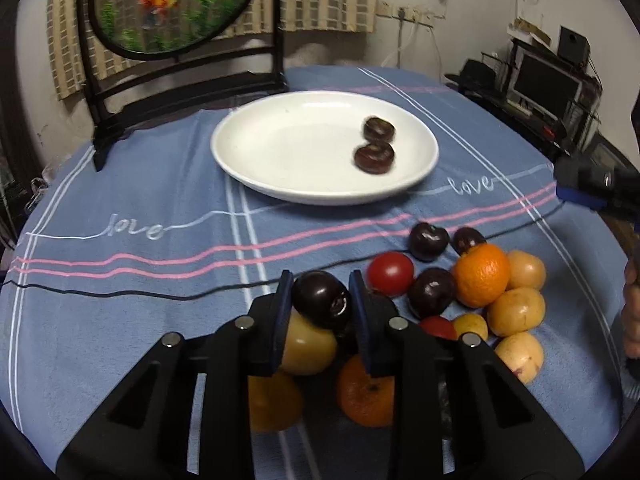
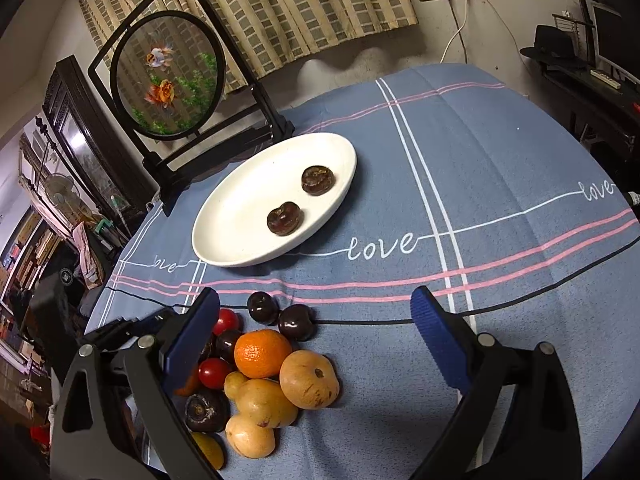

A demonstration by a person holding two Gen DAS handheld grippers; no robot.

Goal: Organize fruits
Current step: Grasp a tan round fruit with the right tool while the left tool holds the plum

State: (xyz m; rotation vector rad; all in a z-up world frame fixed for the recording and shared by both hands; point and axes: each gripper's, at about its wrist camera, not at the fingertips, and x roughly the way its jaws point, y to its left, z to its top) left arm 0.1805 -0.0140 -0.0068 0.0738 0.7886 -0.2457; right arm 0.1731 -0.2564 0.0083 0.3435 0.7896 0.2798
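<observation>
My left gripper is shut on a dark round cherry-like fruit, its blue pads pressing both sides, just above the near end of a fruit pile. The pile holds an orange, a cherry tomato, dark cherries and yellow fruits. Beyond it, a white plate carries two dark brown flat fruits. My right gripper is open and holds nothing, hovering over the same pile, with the orange and a yellow fruit below it. The plate lies ahead to its left.
A blue striped tablecloth covers the table. A black-framed round goldfish screen stands behind the plate at the table's far left edge. A hand shows at the right border. Dark furniture with a monitor stands beyond the table.
</observation>
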